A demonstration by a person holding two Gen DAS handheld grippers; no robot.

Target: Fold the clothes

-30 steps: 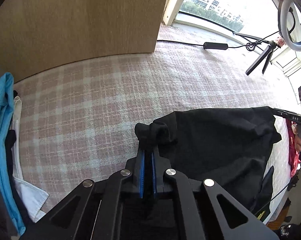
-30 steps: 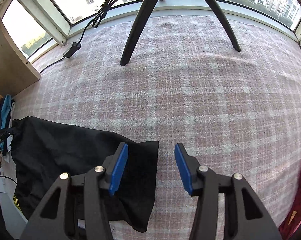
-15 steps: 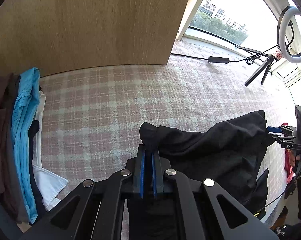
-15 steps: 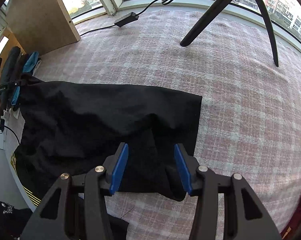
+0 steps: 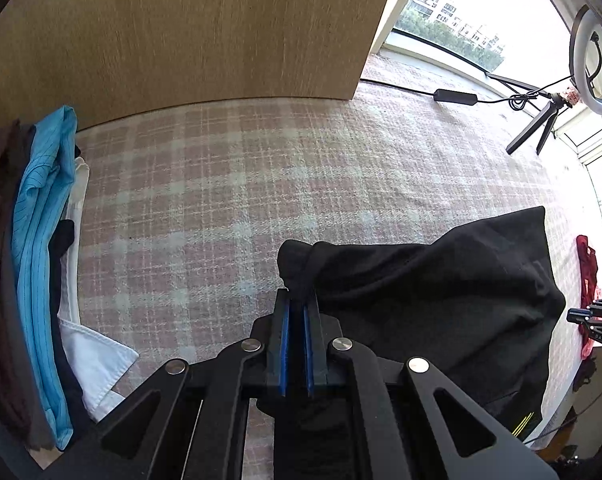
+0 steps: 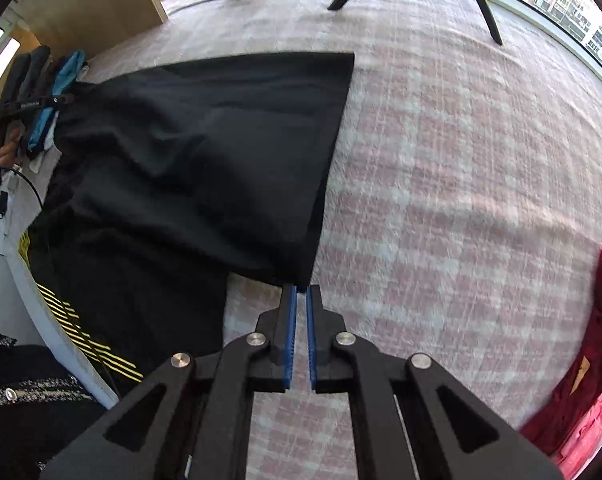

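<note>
The black garment (image 6: 205, 152) is being held stretched between both tongs, left tongs (image 5: 295, 300) and right tongs (image 6: 299, 292) each clamped on a corner.

Left gripper (image 5: 295, 300) clamped tight; right gripper (image 6: 299, 294) clamped tight

Black garment (image 6: 205, 152) showing yellow stripes (image 6: 81, 340) at one edge. Bed cover (image 5: 261, 184) showing pink-and-white plaid. Gripper pads (image 6: 288, 344) showing blue. Side pile: light blue shirt (image 5: 41, 240), white cloth (image 5: 97, 360). Red clothes (image 6: 581, 360) showing opposite.
</note>
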